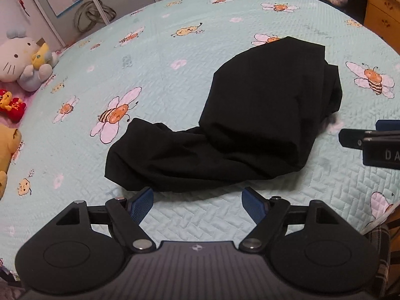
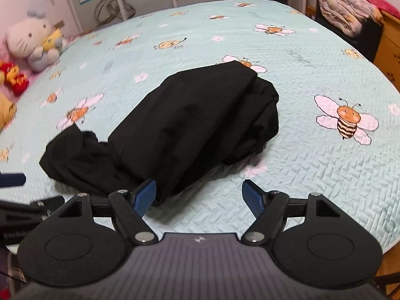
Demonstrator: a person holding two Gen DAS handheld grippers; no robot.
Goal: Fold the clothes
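A black garment lies loosely folded, rumpled, on the bedspread.

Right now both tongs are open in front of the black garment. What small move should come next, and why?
Probably ease the left tongs forward onto the near hem of the garment and close. Both tongs are open and hold nothing, the right tongs too, and the garment lies only partly folded on the bed, with a loose section trailing out to the left.
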